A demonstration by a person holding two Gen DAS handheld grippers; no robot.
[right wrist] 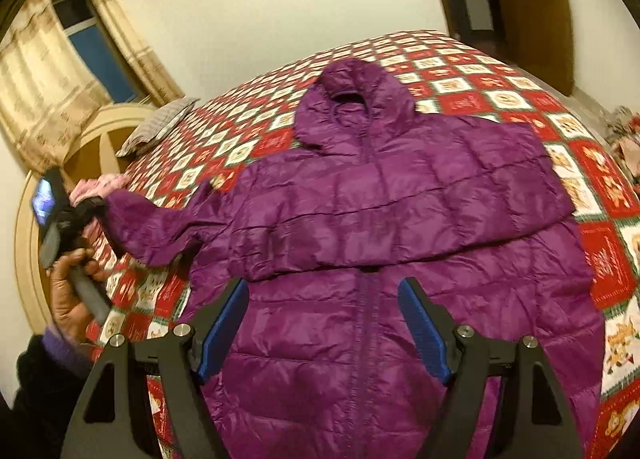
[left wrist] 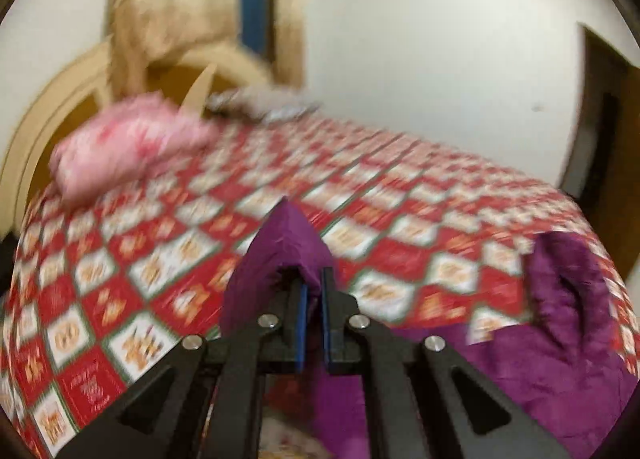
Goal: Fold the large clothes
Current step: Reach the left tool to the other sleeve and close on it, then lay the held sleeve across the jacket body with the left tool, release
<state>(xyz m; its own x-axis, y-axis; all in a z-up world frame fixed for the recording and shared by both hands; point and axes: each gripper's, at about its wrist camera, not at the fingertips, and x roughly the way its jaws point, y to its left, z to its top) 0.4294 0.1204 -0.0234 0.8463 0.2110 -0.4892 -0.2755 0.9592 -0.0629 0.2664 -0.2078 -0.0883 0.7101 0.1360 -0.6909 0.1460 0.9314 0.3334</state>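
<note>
While the purple hooded puffer jacket (right wrist: 400, 219) lies front-up on the bed's red-and-white checked bedspread (right wrist: 472, 99), with one sleeve already laid across the chest, the left gripper (left wrist: 314, 291) has its jaws pinching the cuff of the other sleeve (right wrist: 160, 227), held out to the side. The right gripper (right wrist: 324, 327) hovers over the zipped lower front with jaws spread, holding nothing. To fold well, the cuff should probably be carried level across the chest and laid flat on the first sleeve, the free gripper steadying the slippery body.
</note>
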